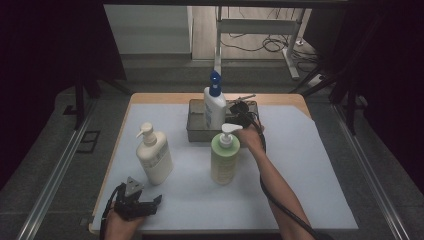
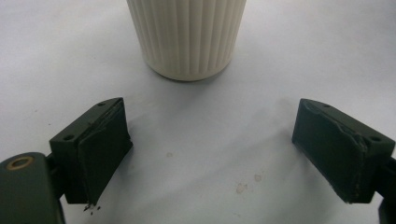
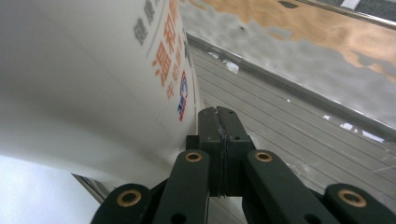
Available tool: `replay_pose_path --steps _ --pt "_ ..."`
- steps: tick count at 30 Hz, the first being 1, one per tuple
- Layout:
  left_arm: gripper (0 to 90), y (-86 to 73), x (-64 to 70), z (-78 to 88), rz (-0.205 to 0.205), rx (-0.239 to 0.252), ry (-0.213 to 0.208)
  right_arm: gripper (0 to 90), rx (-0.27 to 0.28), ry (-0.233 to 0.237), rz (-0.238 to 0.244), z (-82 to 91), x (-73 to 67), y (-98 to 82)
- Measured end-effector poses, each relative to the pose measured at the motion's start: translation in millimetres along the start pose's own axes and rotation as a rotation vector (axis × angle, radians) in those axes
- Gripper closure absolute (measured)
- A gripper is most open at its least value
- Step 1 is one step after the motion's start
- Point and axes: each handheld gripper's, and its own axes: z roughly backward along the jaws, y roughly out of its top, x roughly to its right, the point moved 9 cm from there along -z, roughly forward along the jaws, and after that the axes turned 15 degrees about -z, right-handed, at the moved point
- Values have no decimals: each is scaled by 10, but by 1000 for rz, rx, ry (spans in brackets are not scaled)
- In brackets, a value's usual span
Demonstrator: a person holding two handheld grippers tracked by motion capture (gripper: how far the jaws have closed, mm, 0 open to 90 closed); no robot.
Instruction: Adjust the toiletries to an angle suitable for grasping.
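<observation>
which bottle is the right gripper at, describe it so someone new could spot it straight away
Find the grey metal tray at the far middle of the white-covered table. The white bottle stands upright inside it, with the right gripper, jaws shut, just beside it. It alone has a blue pump top and sits in the tray; the cream bottle and green bottle stand nearer on the cover.

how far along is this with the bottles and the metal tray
Done: the white bottle with the blue pump stands in the metal tray. In hand: the right gripper, jaws shut and holding nothing, sits beside that bottle, over the tray. Left: the green bottle and the cream bottle stand on the white mat; the left gripper waits open before the cream one.
</observation>
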Motion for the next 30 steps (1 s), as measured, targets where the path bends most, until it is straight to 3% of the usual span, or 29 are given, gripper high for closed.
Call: replay_pose_path --steps 30 --pt "105 1 1 -1 1 1 -1 888 -13 53 28 -149 -297 34"
